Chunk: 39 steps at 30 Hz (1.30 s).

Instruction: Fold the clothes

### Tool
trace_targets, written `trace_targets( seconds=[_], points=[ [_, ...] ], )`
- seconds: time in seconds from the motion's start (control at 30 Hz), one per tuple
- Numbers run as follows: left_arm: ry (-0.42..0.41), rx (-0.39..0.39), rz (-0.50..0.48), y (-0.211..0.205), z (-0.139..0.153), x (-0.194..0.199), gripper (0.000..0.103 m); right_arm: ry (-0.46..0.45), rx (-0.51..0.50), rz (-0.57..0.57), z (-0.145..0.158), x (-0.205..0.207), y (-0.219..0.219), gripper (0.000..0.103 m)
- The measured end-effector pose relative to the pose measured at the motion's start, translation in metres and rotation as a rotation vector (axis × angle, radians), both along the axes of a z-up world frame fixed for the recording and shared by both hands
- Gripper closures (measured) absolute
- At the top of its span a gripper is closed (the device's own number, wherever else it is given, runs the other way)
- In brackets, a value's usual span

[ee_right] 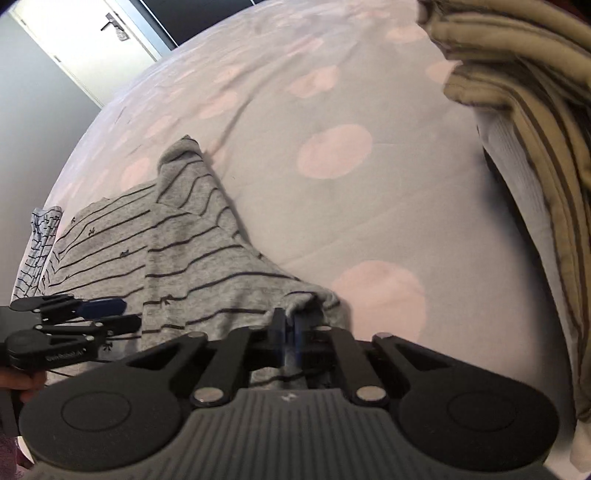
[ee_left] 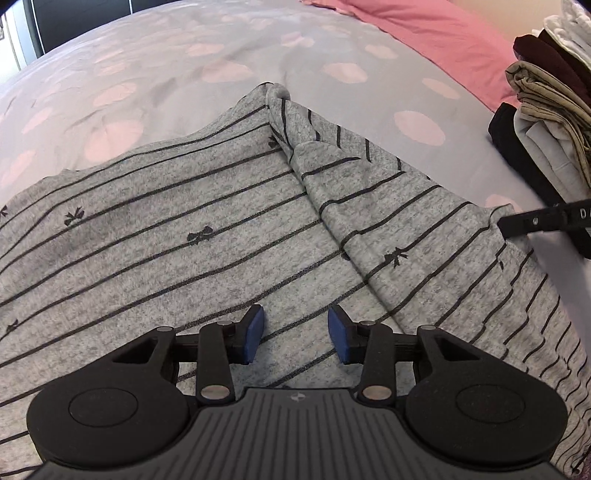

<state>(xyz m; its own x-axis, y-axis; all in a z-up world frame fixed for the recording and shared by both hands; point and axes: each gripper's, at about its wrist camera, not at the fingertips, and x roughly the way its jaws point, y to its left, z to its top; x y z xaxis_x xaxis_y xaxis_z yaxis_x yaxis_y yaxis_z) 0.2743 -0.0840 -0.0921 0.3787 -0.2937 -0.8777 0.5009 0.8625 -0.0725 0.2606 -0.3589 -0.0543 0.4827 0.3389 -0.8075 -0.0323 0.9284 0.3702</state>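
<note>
A: Where is the shirt now?

B: It lies spread on the bed, grey with thin dark stripes and small bows. 1 side of the shirt is folded over its middle, so a diagonal fold runs across it.

A: And the left gripper?

B: It hovers low over the near part of the shirt. Its 2 blue pads stand apart, released, with only flat cloth between them.

A: What about the right gripper?

B: It is clenched on the edge of the shirt. In the right view a small bunch of grey cloth sits between the closed pads. In the left view, its black finger reaches the right edge of the shirt.

A: What is beside the shirt?

B: A pile of folded clothes stands on the bed to the right of the shirt, near but apart. A pink sheet lies beyond the shirt, well apart. At the far left of the shirt, in the right view, is a white striped cloth, just beside it.
</note>
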Motion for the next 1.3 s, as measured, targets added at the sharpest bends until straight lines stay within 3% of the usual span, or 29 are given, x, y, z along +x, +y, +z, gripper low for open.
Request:
trace_targets(
  seconds=[0.1, 0.13, 0.4, 0.6, 0.83, 0.9, 1.07, 1.3],
  points=[
    [0.002, -0.003, -0.004, 0.001, -0.001, 0.001, 0.066, -0.037, -0.187, -0.093, 0.006, -0.005, -0.001, 0.099],
    [0.003, -0.005, -0.005, 0.001, -0.001, 0.001, 0.066, -0.039, -0.203, -0.109, 0.004, -0.005, -0.003, 0.099],
    [-0.021, -0.02, 0.003, 0.004, 0.002, -0.004, 0.066, -0.002, -0.207, -0.124, -0.004, 0.0, -0.002, 0.097],
    [-0.049, -0.054, 0.051, 0.016, 0.021, -0.018, 0.062, -0.013, -0.22, -0.13, 0.004, -0.002, -0.003, 0.069],
    [-0.073, -0.148, 0.091, 0.024, 0.041, -0.017, 0.056, -0.078, -0.314, -0.079, 0.027, -0.024, 0.01, 0.067],
    [-0.083, -0.195, 0.112, 0.022, 0.048, -0.008, 0.054, -0.1, -0.318, -0.045, 0.033, -0.031, 0.018, 0.067],
    [-0.029, -0.293, 0.167, 0.01, 0.051, 0.038, 0.054, -0.053, -0.312, 0.074, 0.022, -0.042, 0.033, 0.07],
    [-0.043, -0.274, 0.2, -0.025, 0.049, 0.111, 0.054, -0.059, -0.359, 0.184, 0.018, -0.048, 0.037, 0.067]
  ],
)
